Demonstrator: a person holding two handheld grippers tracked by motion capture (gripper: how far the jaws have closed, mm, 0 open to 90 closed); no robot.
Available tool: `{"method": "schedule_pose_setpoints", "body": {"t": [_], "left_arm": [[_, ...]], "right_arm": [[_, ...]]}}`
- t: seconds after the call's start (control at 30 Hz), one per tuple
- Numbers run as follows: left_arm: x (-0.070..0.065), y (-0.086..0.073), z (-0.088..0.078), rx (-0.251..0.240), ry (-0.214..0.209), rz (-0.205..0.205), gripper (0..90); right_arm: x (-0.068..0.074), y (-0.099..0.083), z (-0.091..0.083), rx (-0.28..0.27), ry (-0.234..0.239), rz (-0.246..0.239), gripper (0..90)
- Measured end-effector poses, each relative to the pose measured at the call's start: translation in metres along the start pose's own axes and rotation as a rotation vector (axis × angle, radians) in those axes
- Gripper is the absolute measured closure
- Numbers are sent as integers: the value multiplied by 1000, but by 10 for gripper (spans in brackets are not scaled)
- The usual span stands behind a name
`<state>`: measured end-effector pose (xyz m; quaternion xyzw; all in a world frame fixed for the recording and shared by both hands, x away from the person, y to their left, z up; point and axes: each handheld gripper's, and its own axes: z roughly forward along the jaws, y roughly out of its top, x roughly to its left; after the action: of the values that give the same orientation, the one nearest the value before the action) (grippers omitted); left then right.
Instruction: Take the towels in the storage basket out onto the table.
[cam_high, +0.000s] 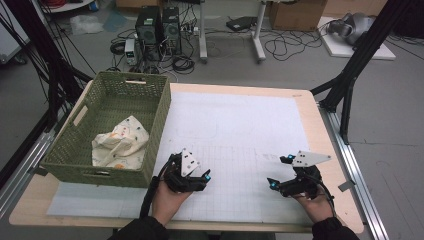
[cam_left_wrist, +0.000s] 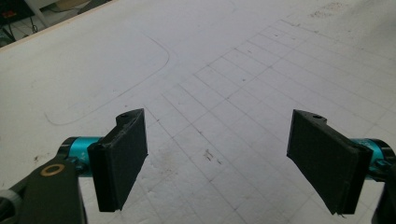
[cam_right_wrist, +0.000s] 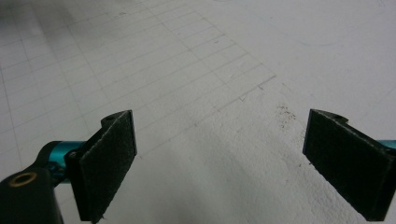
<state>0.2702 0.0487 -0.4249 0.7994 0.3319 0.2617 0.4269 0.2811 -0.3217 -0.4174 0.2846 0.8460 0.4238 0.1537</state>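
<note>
1. The wooden table (cam_high: 320, 120) carries everything here; a white gridded mat (cam_high: 235, 130) covers most of its top.
2. The green woven basket (cam_high: 159, 120) stands on the table's left part, its right wall along the mat's left edge.
3. A crumpled cream cloth with small printed spots (cam_high: 121, 142) lies inside the basket, bunched toward the basket's near right corner — it is touched by neither gripper.
4. The left gripper (cam_high: 202, 176) is held low over the mat just off the basket's near right corner, close to it. In the left gripper view its jaws stand wide apart over the mat's grid lines, nothing between the pads (cam_left_wrist: 122, 158).
5. The right gripper (cam_high: 280, 172) hovers over the mat well to the right of the basket, near the table's front edge. In the right gripper view its jaws are likewise spread — bare mat between the pads (cam_right_wrist: 108, 163).
</note>
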Motion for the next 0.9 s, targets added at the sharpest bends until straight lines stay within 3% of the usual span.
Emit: {"method": "schedule_pose_setpoints", "body": {"t": [0.43,0.53,0.6,0.7,0.73,0.77,0.8,0.83,0.87,0.9], "left_arm": [[-3,3,0,1,-35,-35,211],[-1,6,-1,5,-61,-78,211],[1,12,-3,0,-92,-129,211],[4,18,-5,7,-112,-150,217],[7,27,-8,5,-144,-183,217],[7,27,-8,5,-144,-183,218],[12,36,-13,3,-181,-213,221],[12,36,-13,3,-181,-213,222],[17,45,-17,-3,-221,-237,229],[17,45,-17,-3,-221,-237,236]], "right_arm": [[2,1,-3,-13,1,-7,88],[3,1,-4,-15,-2,-5,88],[2,1,-5,-26,-5,-1,88],[2,1,-6,-28,-3,-1,88],[2,1,-7,-34,-2,6,88],[2,1,-7,-34,-2,6,88],[1,2,-8,-40,-3,6,88],[1,2,-8,-40,-3,6,88],[1,2,-9,-42,0,10,88],[1,2,-9,-42,0,10,88]]}}
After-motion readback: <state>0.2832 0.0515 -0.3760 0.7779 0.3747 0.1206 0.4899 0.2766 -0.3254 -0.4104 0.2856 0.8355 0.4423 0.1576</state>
